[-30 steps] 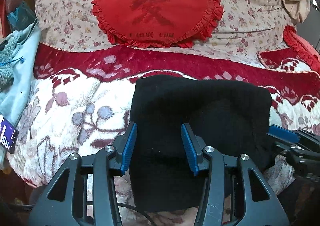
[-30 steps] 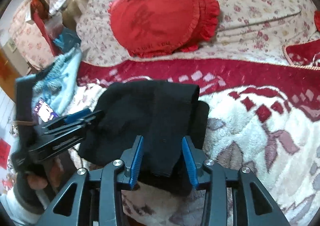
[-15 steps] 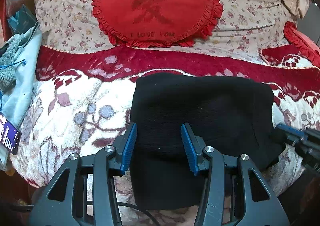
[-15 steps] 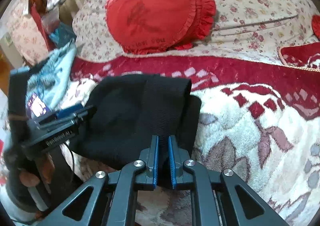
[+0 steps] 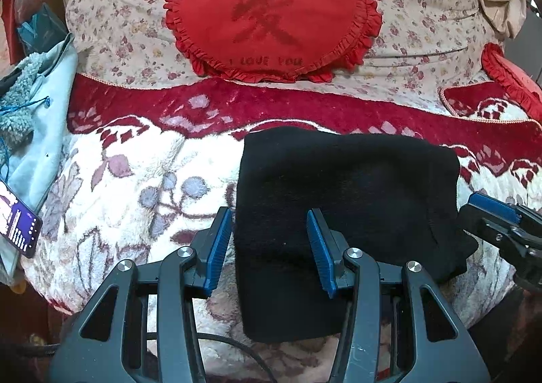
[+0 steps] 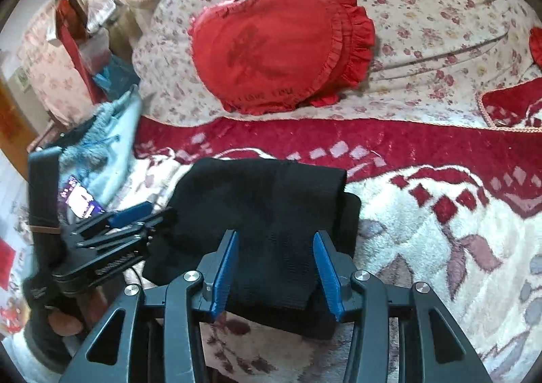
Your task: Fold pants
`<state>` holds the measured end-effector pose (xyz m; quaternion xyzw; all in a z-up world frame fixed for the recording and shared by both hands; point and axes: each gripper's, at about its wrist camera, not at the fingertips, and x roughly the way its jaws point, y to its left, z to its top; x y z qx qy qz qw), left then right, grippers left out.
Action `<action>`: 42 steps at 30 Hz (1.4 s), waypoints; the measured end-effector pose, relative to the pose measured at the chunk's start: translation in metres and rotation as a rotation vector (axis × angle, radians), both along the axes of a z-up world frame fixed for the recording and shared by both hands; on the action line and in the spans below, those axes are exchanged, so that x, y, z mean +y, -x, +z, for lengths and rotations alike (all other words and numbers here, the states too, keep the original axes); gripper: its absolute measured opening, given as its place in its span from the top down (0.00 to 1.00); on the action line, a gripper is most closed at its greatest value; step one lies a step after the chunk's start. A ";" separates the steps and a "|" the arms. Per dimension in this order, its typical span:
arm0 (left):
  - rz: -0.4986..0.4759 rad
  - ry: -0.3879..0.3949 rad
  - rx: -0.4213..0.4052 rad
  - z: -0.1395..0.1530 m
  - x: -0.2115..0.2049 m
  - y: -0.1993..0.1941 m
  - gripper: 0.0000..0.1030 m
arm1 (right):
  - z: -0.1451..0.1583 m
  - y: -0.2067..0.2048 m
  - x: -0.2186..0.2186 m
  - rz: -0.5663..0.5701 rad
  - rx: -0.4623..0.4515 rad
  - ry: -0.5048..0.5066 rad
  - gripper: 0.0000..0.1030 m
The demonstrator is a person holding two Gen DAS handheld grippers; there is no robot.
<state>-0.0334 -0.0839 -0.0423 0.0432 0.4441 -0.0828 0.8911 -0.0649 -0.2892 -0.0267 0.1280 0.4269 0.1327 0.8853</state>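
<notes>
Folded black pants [image 5: 342, 186] lie on the fleecy blanket [image 5: 135, 179], soft and floppy (take a doubled edge); left gripper [image 5: 269, 247] gapes empty, right gripper [image 6: 276, 269] opening over the near hem

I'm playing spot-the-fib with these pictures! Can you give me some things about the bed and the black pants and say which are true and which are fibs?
1. The black pants lie folded on the fluffy flowered blanket. True.
2. The heart pillow is blue. False: it is red with a frilly edge.
3. A phone with a lit screen lies left of the blanket. True.
4. The left gripper is shut tight on the pants. False: its fingers stand apart.
5. The heart pillow sits on top of the pants. False: it rests farther back, on the flowered quilt.
</notes>
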 end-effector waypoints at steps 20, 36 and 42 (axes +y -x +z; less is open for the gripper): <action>0.035 0.047 0.053 -0.007 0.015 0.003 0.56 | -0.023 0.003 -0.001 0.026 0.056 0.046 0.91; 0.054 0.083 0.062 -0.005 0.032 -0.001 0.56 | -0.019 0.010 -0.020 -0.024 0.038 -0.019 0.57; 0.062 0.205 0.111 -0.014 0.052 -0.008 0.39 | -0.030 0.002 -0.023 -0.044 0.069 -0.112 0.53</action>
